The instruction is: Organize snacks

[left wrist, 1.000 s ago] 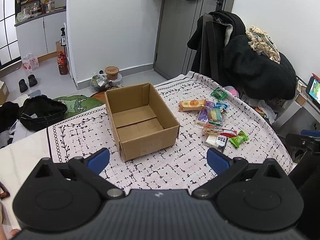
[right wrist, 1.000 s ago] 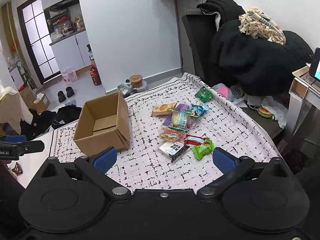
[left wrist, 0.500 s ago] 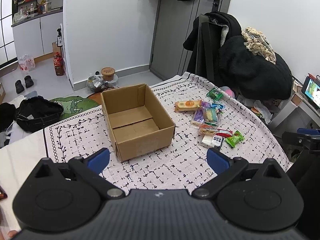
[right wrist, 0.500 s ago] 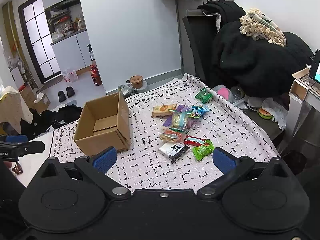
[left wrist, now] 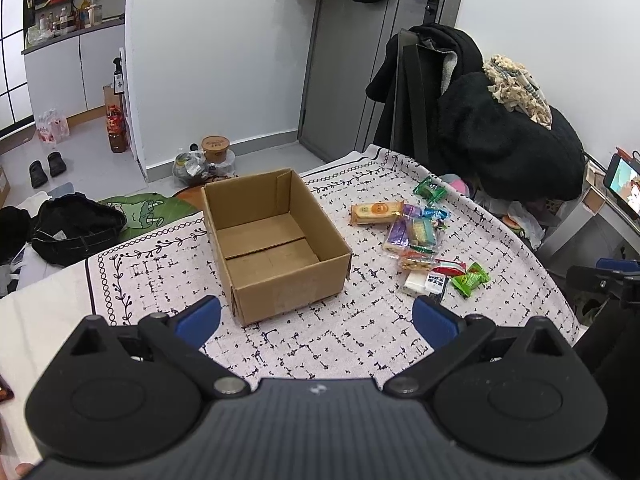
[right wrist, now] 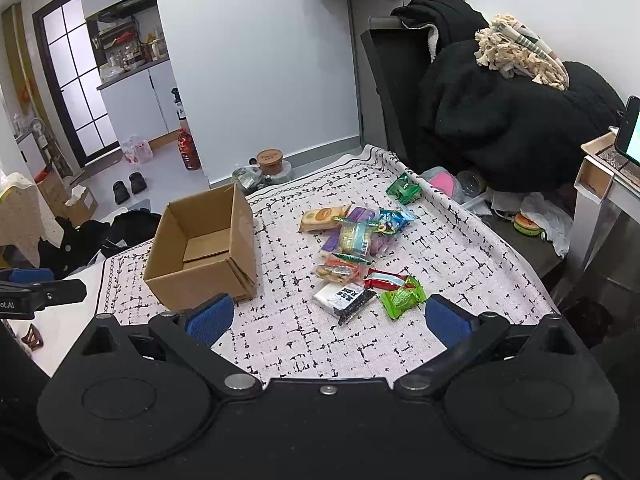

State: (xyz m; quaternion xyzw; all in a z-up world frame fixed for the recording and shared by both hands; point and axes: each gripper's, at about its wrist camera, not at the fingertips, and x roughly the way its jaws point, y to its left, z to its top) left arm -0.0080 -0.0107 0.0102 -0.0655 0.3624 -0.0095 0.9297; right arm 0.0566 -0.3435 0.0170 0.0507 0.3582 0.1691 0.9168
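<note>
The right gripper [right wrist: 326, 318], jaws spread and empty, hangs low in its frame with the snack pile [right wrist: 354, 246] just above centre, nearer than the left gripper [left wrist: 316, 318], also spread, which faces the empty cardboard box [left wrist: 276, 240] at centre frame.

Hidden, cut off or too small to read

The left tool's [left wrist: 316, 318] black body covers the near edge of the desk [left wrist: 360, 344]; in the right wrist view the cardboard box's [right wrist: 204, 254] near wall hides most of its floor. Print on the snack packets [right wrist: 352, 240] is too small to read, and lower packets lie partly under others. A phone screen [right wrist: 631, 132] is cut by the right edge.
</note>
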